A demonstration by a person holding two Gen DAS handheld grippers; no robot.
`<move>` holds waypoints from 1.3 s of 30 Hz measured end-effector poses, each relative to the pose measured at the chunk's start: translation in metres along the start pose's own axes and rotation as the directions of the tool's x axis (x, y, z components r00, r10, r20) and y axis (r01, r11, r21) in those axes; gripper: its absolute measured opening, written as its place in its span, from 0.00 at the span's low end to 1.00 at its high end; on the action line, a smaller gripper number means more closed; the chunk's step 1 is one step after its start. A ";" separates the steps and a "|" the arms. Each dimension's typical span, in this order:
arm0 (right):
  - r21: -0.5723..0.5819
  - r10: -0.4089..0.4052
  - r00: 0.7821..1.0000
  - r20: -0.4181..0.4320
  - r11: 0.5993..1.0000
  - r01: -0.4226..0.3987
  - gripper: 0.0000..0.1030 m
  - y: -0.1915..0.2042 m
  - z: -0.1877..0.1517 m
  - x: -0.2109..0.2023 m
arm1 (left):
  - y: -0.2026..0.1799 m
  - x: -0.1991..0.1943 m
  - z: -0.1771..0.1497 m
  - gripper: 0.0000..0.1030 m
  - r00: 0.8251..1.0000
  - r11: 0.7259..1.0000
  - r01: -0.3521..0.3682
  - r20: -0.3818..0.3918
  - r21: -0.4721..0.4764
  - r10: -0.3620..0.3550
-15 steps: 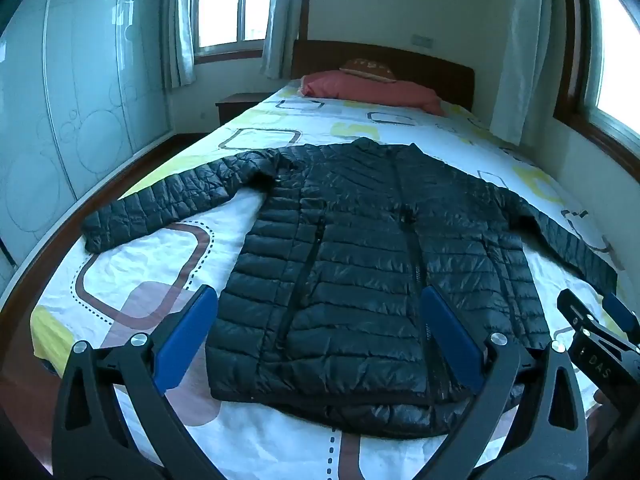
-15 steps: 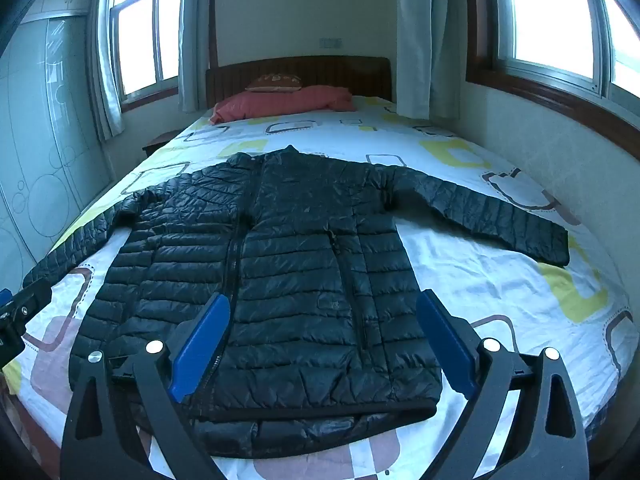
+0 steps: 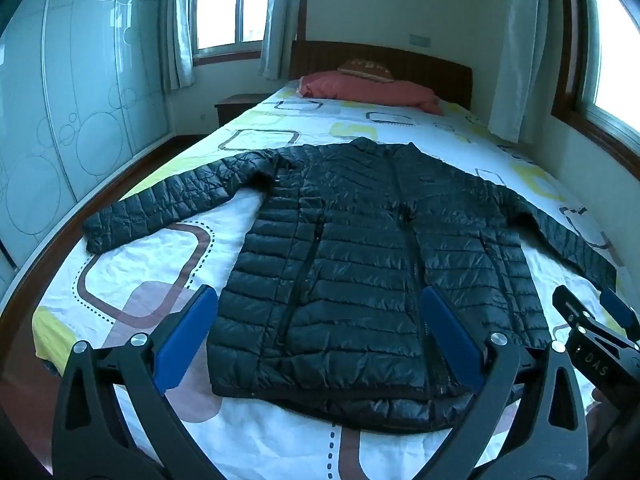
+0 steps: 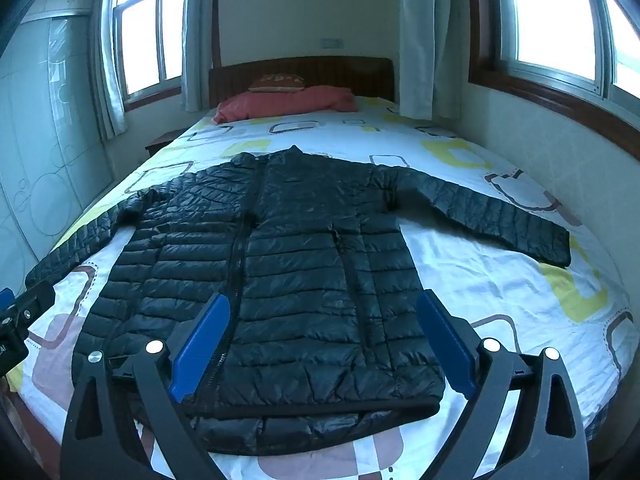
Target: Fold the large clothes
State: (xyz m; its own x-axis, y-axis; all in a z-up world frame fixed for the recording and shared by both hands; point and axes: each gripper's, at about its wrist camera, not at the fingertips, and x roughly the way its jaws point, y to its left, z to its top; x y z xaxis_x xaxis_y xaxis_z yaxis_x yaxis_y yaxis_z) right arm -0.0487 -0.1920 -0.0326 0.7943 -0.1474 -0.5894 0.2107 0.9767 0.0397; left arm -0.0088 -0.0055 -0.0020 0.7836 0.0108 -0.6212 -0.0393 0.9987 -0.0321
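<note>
Item one: a black quilted jacket, laid flat, front up and zipped, across the near half of the bed, collar toward the headboard, hem at the foot edge nearest me. Both sleeves are spread outward; the one on my left reaches toward the bed's left edge, the one on my right lies out toward the window wall. Item two: my left gripper, released, jaws wide apart, blue pads hanging above the hem's left part, gripping nothing. Item three: my right gripper, likewise released and wide, hovering over the hem's right part, nothing between its pads. Each tool shows at the edge of the other's view. Item four: a pink pillow at the head of the bed, with a smaller patterned cushion resting on top of it.
</note>
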 end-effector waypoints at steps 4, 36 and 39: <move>0.000 -0.001 1.000 0.003 1.000 0.001 0.90 0.001 0.000 -0.001 | 0.000 0.000 0.000 0.98 1.000 1.000 0.000 0.002 0.002 0.000; -0.006 0.004 1.000 0.007 1.000 -0.004 0.90 0.008 0.002 -0.006 | 0.001 -0.002 0.000 0.98 1.000 1.000 0.004 0.000 0.001 -0.004; -0.007 0.003 1.000 0.006 1.000 -0.003 0.90 0.009 0.003 -0.006 | 0.001 -0.005 0.002 0.98 1.000 1.000 0.003 -0.002 0.001 -0.003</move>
State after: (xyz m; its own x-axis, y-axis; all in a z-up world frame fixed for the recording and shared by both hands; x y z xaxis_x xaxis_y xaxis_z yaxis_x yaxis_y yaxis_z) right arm -0.0502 -0.1825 -0.0263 0.7985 -0.1453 -0.5843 0.2043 0.9783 0.0359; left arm -0.0116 -0.0047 0.0022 0.7825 0.0078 -0.6226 -0.0361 0.9988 -0.0330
